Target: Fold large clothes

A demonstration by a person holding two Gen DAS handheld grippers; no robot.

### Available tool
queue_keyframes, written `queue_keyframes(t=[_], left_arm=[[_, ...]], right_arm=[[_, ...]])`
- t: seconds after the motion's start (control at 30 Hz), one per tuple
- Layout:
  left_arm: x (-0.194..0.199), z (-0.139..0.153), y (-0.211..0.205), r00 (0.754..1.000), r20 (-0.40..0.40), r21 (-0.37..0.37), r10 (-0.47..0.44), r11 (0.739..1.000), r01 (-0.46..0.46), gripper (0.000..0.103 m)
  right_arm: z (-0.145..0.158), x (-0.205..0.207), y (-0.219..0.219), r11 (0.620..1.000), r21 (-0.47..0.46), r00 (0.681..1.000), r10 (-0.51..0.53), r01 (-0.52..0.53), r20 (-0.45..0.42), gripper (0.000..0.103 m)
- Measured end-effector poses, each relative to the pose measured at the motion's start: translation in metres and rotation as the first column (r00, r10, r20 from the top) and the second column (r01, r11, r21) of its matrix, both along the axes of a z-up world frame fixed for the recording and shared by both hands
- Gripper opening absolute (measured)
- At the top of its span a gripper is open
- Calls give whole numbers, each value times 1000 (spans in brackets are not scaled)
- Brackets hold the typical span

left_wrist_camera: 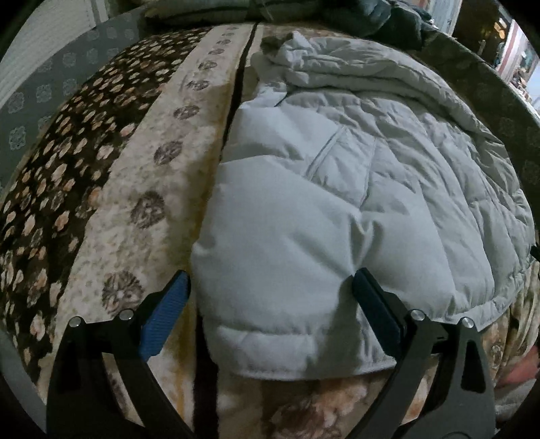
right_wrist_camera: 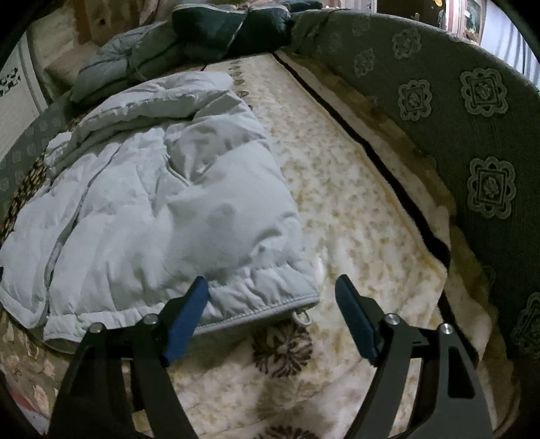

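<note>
A pale grey puffer jacket (left_wrist_camera: 337, 189) lies spread on a patterned blanket. In the left wrist view my left gripper (left_wrist_camera: 270, 290) is open, its jaws standing on either side of the jacket's near left corner, the right finger pressing into the fabric. In the right wrist view the jacket (right_wrist_camera: 152, 209) lies at the left, with its hem and a zipper pull (right_wrist_camera: 303, 317) nearest. My right gripper (right_wrist_camera: 270, 300) is open over the hem's right corner, the left finger above the fabric.
The floral blanket (left_wrist_camera: 141, 175) (right_wrist_camera: 354, 202) covers the sofa seat. A green patterned backrest (right_wrist_camera: 472, 135) curves along the right. Dark and grey folded garments (right_wrist_camera: 219, 30) lie at the far end.
</note>
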State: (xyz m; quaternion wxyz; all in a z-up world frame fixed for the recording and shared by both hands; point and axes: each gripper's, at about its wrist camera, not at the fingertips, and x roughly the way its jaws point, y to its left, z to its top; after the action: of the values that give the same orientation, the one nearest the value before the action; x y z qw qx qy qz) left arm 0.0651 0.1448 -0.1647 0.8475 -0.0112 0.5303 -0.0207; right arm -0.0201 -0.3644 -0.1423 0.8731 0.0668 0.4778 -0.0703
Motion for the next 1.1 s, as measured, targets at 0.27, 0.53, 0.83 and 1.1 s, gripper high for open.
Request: queue_keyframes(t=[0.27, 0.53, 0.83, 1.1], left_arm=[[12, -18, -5, 997, -50, -74, -53, 996, 49, 90], [16, 2, -41, 994, 6, 14, -106, 994, 106, 32], [12, -8, -37, 998, 24, 13, -61, 998, 61, 36], [14, -12, -38, 998, 16, 24, -60, 998, 60, 43]], right_arm=[[1, -2, 9, 998, -61, 1000, 31, -31, -3, 78], [3, -1, 13, 996, -81, 999, 34, -33, 12, 78], [-1, 9, 0, 999, -35, 998, 31, -29, 56, 78], [-26, 39, -15, 992, 74, 995, 98, -99, 15, 87]])
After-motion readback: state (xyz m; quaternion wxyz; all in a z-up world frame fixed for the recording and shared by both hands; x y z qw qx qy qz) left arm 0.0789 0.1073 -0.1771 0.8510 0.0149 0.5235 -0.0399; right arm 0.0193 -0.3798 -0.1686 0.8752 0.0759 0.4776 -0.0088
